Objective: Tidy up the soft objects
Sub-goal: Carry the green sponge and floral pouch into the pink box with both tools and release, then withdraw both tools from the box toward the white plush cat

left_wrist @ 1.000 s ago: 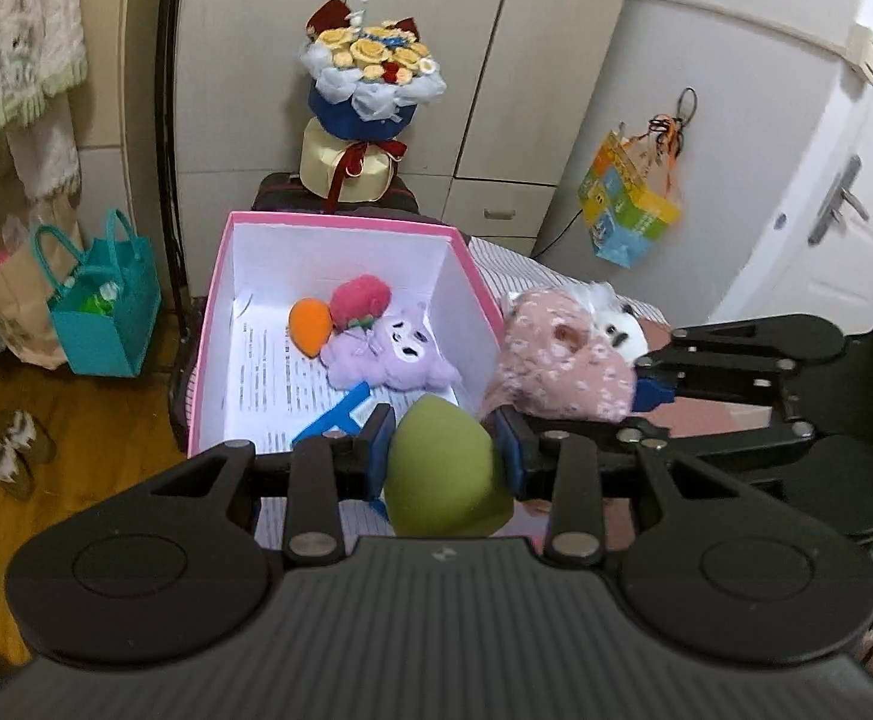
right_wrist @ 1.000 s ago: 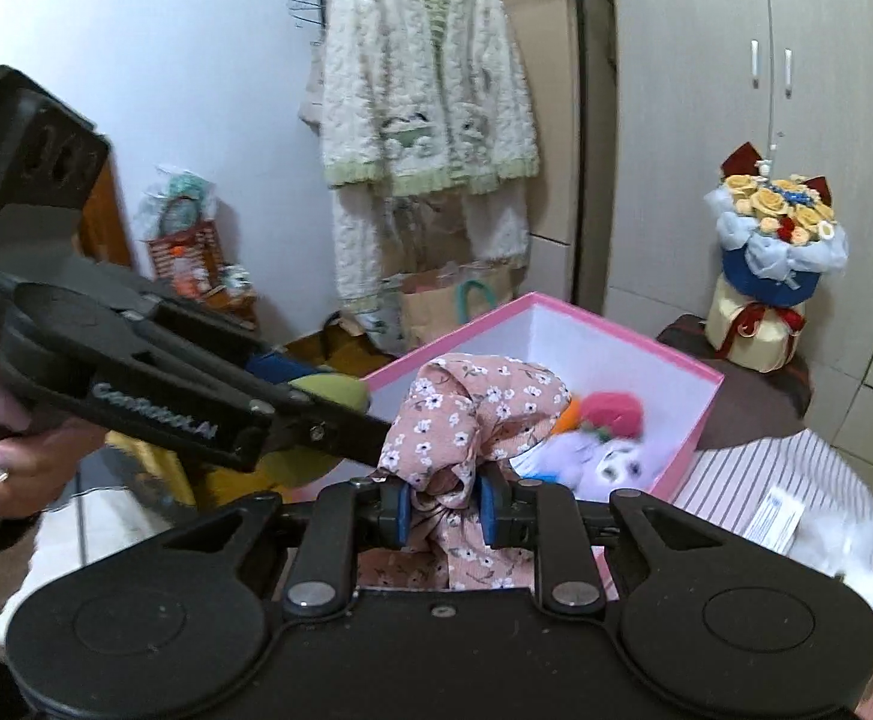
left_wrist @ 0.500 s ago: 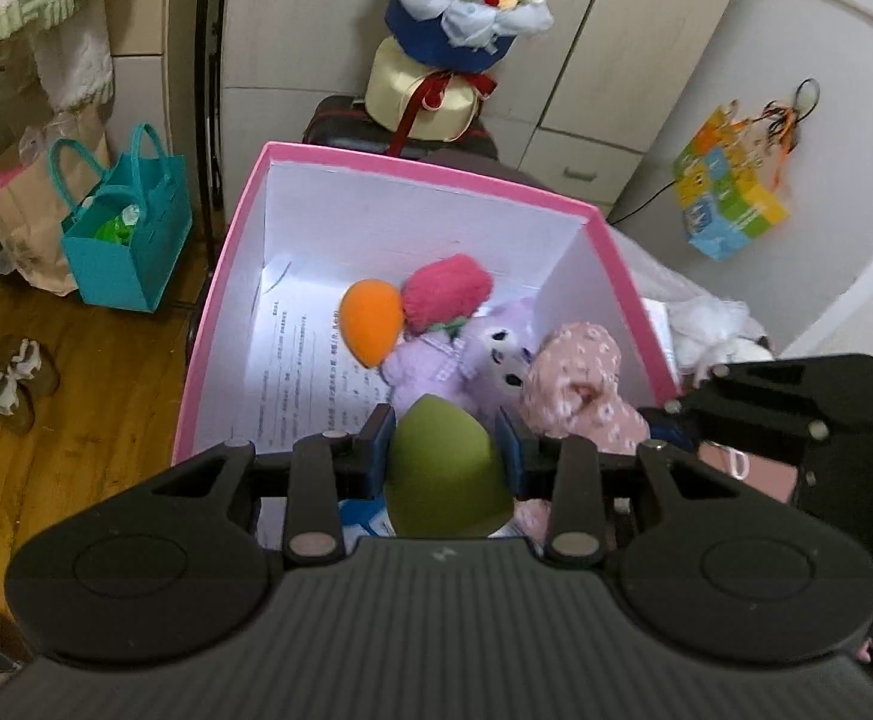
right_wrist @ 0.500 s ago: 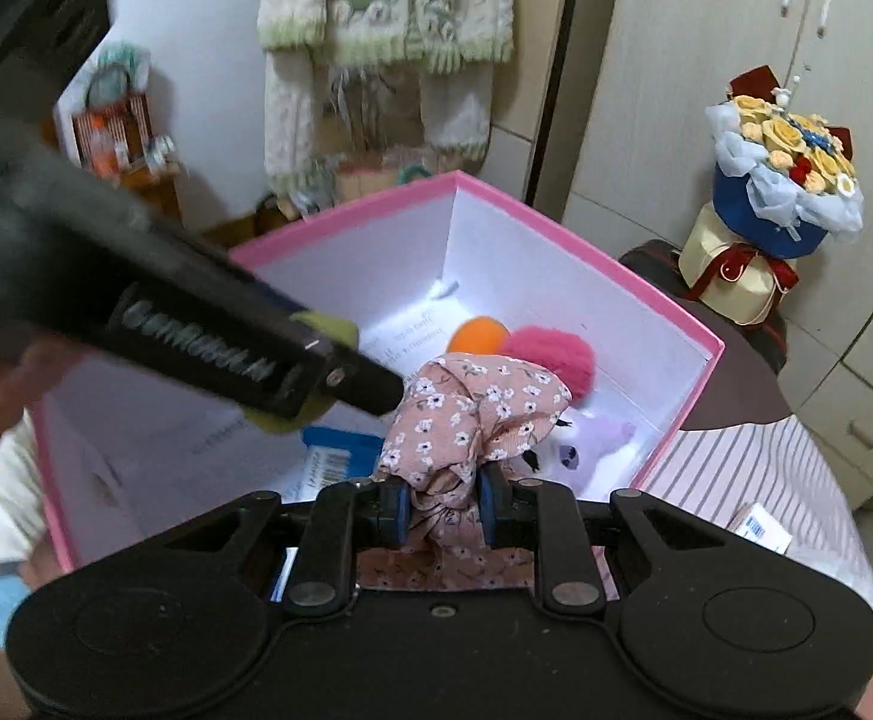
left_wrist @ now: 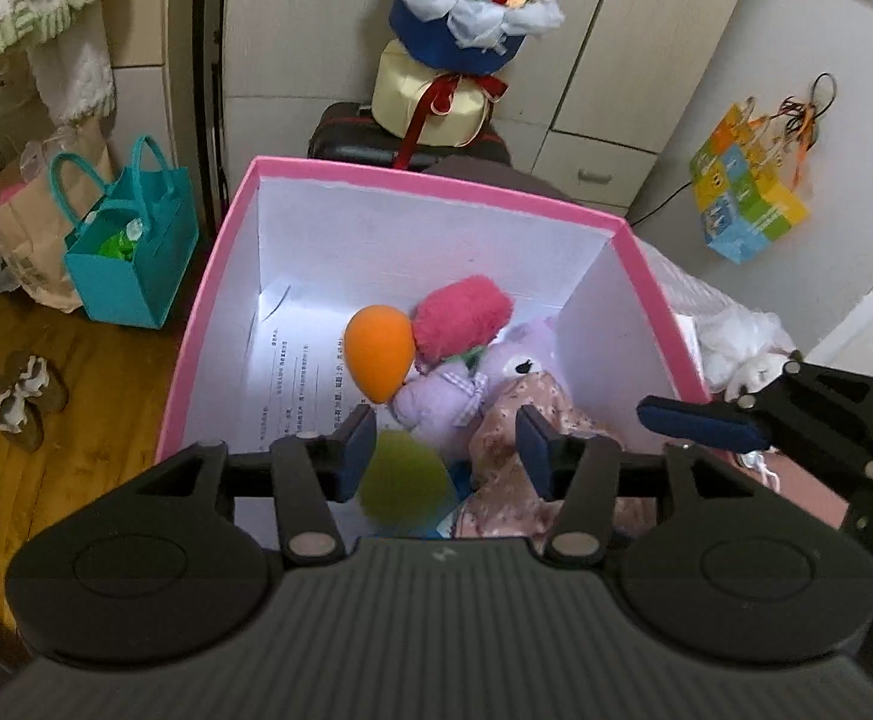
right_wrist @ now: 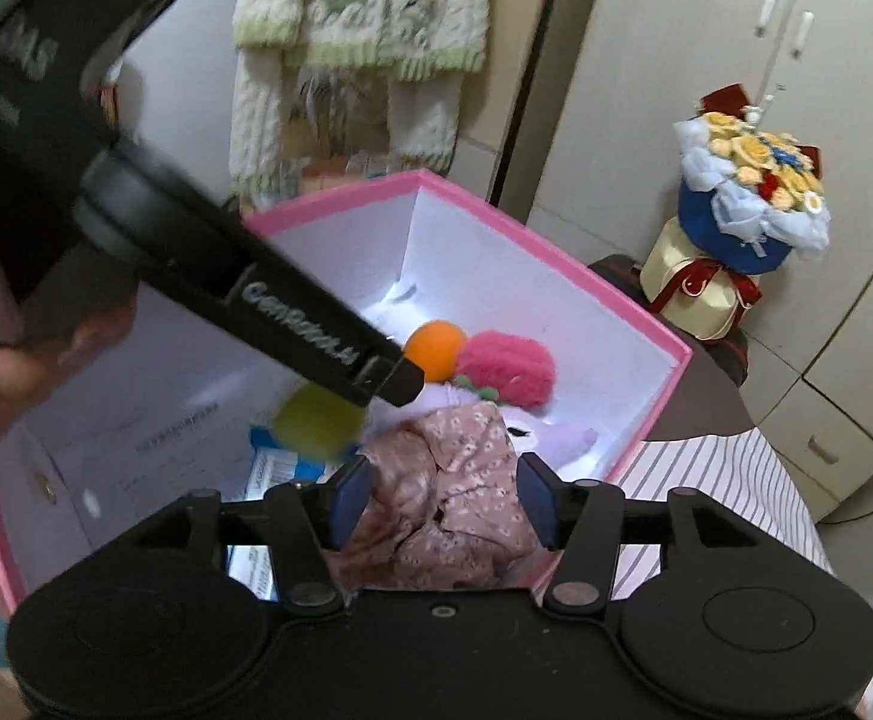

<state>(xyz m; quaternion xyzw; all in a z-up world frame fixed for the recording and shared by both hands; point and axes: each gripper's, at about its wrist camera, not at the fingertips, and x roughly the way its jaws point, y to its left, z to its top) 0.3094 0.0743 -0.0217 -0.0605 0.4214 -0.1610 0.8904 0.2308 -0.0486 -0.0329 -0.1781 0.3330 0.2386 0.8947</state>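
Note:
A pink box (left_wrist: 214, 312) with white walls holds an orange egg-shaped sponge (left_wrist: 376, 351), a pink plush (left_wrist: 460, 324) and a purple plush (left_wrist: 466, 384). My left gripper (left_wrist: 445, 453) hangs over the box's near side with its jaws opening. A green egg-shaped sponge (left_wrist: 403, 474), blurred, is loose between and below its pads, touching neither. My right gripper (right_wrist: 443, 504) is also over the box, jaws opening. The floral pink cloth (right_wrist: 442, 498) sits slack between its pads. In the right wrist view the left gripper's finger (right_wrist: 316, 330) crosses above the green sponge (right_wrist: 316, 420).
A flower bouquet (left_wrist: 472, 6) stands on a dark case behind the box. Left of the box a teal bag (left_wrist: 130, 246) and shoes (left_wrist: 10, 390) sit on the wooden floor. A white plush (left_wrist: 736, 342) lies right of the box on the striped cover (right_wrist: 706, 480).
Both grippers came forward and down over the box. Their jaws then spread: the green sponge slipped out of the left gripper and the floral cloth went slack in the right one.

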